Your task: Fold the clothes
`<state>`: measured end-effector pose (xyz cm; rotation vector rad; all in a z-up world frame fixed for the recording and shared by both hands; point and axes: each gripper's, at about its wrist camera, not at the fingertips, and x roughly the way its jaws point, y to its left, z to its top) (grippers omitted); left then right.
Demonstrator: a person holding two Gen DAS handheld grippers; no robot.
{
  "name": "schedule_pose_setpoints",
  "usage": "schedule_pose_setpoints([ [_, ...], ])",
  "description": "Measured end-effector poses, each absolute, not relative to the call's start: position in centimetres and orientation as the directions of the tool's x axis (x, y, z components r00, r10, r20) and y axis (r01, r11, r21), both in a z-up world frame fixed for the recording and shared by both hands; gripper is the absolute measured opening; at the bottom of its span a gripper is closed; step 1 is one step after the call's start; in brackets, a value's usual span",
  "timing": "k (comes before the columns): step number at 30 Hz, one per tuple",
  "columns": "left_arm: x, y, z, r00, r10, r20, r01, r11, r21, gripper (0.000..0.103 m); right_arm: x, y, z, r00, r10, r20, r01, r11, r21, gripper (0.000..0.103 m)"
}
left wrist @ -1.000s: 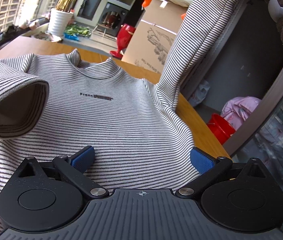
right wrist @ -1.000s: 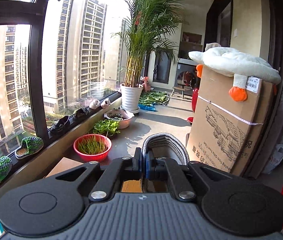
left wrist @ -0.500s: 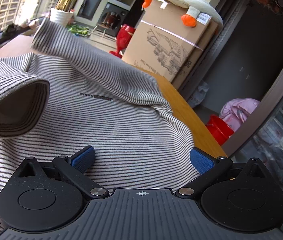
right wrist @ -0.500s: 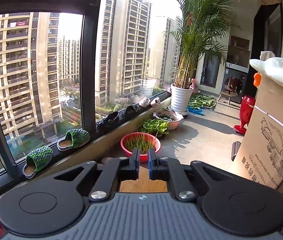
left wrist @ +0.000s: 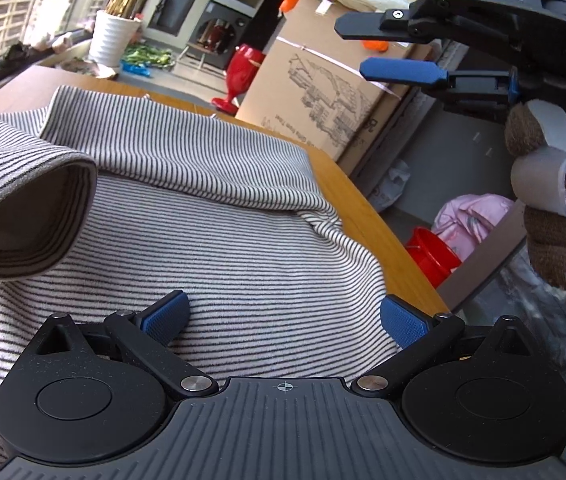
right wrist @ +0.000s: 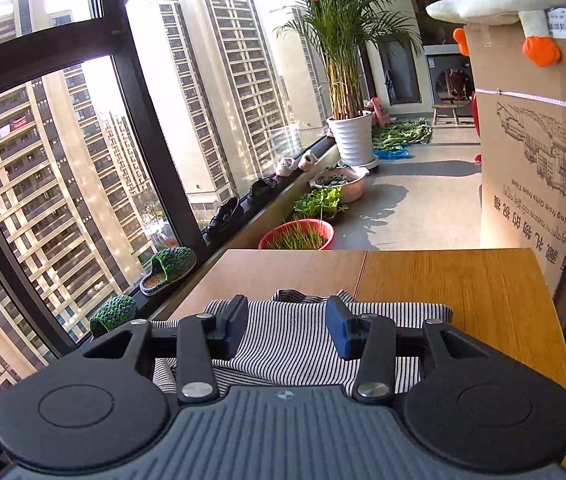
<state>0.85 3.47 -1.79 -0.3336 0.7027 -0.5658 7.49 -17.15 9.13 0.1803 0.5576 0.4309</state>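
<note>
- A wooden table (right wrist: 463, 288) stands by a tall window (right wrist: 83, 152); a cardboard box (right wrist: 543, 152) sits beyond it.
- The striped shirt (left wrist: 211, 240) lies on the table, one sleeve (left wrist: 171, 152) folded across its chest.
- Left gripper (left wrist: 283, 316) gapes wide over the shirt, holding nothing.
- Right gripper (right wrist: 287, 328), its jaws just opening, holds nothing.

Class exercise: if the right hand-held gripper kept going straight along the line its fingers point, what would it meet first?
Probably the striped shirt lying on the wooden table, just below the right hand-held gripper; its open jaws hold nothing. Depth is uncertain.
</note>
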Motion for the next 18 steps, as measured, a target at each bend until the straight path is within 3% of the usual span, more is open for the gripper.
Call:
schedule_pose_setpoints([
  [3, 0.6, 3.2, -1.5, 0.644, -0.556, -0.526, 0.358, 0.826, -0.436, 0.103, 5.8, -19.3, 6.0, 0.726, 0.536, -0.430, -0.393, 0.837, 0.380, 0.051],
  [5, -0.3, 2.7, -0.5, 0.692, -0.456, -0.560, 0.321, 0.889, -0.328, 0.099, 4.8, -20.7, 4.4, 0.696, 0.611, -0.378, -0.436, 0.777, 0.453, 0.056],
  [7, -1.9, 2.2, 1.3, 0.761, -0.334, -0.556, 0.302, 0.941, -0.151, 0.081, 4.0, -21.7, 3.2, 0.678, 0.657, -0.330, -0.466, 0.731, 0.499, 0.062],
  [8, -2.6, 2.1, 2.2, 0.795, -0.276, -0.540, 0.288, 0.955, -0.063, 0.067, 3.6, -22.2, 2.6, 0.668, 0.679, -0.305, -0.480, 0.706, 0.520, 0.067],
  [9, -3.1, 2.0, 3.0, 0.828, -0.203, -0.523, 0.258, 0.966, 0.033, 0.063, 3.4, -22.6, 2.0, 0.661, 0.692, -0.291, -0.489, 0.691, 0.532, 0.069],
  [12, -2.7, 1.5, 4.2, 0.868, 0.008, -0.496, 0.156, 0.944, 0.290, 0.063, 3.0, -23.6, 0.2, 0.642, 0.722, -0.259, -0.503, 0.651, 0.568, 0.072],
  [16, 0.3, 1.1, 4.1, 0.820, 0.168, -0.547, 0.118, 0.886, 0.449, 0.062, 3.0, -23.7, -1.0, 0.629, 0.715, -0.307, -0.455, 0.658, 0.600, 0.072],
  [18, 1.5, 1.0, 3.5, 0.800, 0.201, -0.565, 0.135, 0.858, 0.496, 0.042, 2.4, -23.7, -0.9, 0.618, 0.727, -0.301, -0.462, 0.645, 0.609, 0.077],
])
